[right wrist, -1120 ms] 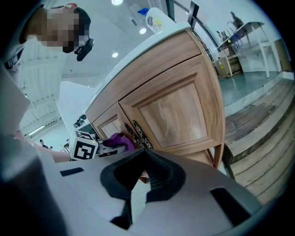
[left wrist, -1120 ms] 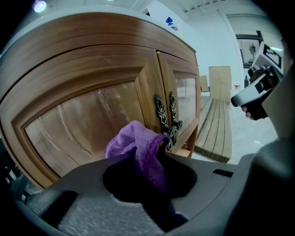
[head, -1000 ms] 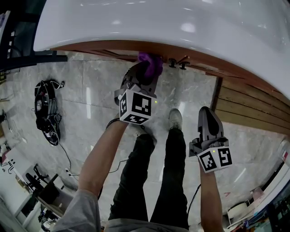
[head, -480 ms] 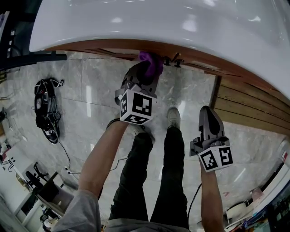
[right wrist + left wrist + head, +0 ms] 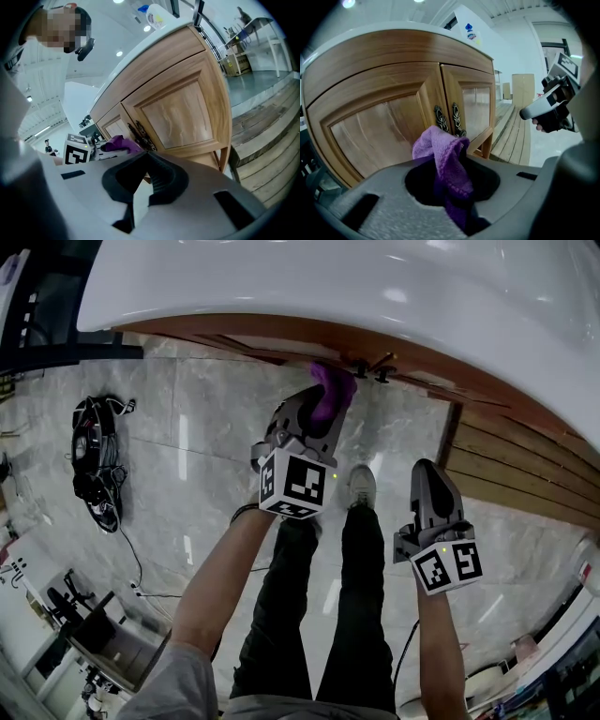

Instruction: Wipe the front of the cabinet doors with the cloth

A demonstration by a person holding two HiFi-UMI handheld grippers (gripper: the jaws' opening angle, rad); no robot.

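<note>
The purple cloth is pinched in the left gripper's jaws, just in front of the cabinet doors by their dark handles. To the right and nearer, the right gripper hangs empty, jaws together.

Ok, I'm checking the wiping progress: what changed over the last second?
The left claw, shut on the purple cloth, slid right along the cabinet front, closer to the door handles. Nothing was taken hold of or let go. The right claw stayed low, shut and empty.
</note>
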